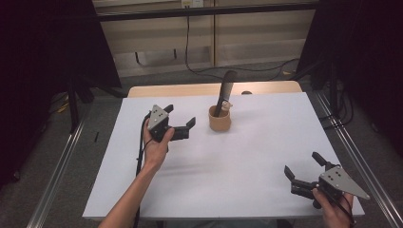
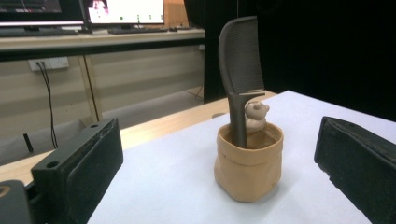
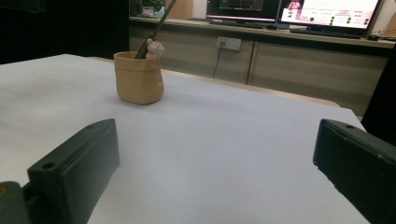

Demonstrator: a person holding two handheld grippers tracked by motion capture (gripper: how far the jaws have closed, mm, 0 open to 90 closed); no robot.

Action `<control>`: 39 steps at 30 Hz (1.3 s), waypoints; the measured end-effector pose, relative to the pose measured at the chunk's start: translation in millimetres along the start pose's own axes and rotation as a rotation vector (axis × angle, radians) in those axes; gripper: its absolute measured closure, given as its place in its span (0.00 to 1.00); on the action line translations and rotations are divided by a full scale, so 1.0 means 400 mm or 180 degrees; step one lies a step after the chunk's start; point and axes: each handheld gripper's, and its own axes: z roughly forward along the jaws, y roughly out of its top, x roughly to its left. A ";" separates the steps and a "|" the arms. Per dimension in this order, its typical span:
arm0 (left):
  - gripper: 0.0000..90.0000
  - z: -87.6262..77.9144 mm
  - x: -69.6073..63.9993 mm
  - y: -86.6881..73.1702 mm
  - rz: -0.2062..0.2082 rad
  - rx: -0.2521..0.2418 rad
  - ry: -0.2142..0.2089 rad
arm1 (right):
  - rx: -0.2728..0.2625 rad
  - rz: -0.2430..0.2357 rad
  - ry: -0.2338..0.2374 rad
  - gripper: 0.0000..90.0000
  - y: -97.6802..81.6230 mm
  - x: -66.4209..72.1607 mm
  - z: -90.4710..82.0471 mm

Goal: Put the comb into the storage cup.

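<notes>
Here the left claw is held above the white counter, just to the left of a small tan pot, its jaws spread wide and holding nothing. In the left gripper view the pot sits between the two black jaws but farther off, not touching either. A dark comb stands in the pot with its handle down and its toothed end up, leaning slightly. Beside the comb, a small beige bear figure pokes above the rim. The pot stands toward the far middle of the counter. The right claw rests low near the counter's near right corner, well apart from the pot, jaws also wide apart and empty. In the right gripper view the pot sits far off to the left.
</notes>
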 end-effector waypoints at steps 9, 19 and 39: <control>0.01 -0.060 0.006 0.001 0.0025 -0.0002 0.0110 | 0.0013 -0.0012 -0.0014 0.00 0.000 0.003 0.002; 0.02 -0.112 0.012 -0.014 -0.0020 0.0030 0.0164 | 0.0014 -0.0015 -0.0029 0.00 0.000 0.001 0.001; 0.02 -0.205 -0.009 -0.043 -0.0018 0.0063 0.0328 | 0.0016 -0.0015 -0.0038 0.00 0.000 0.001 0.001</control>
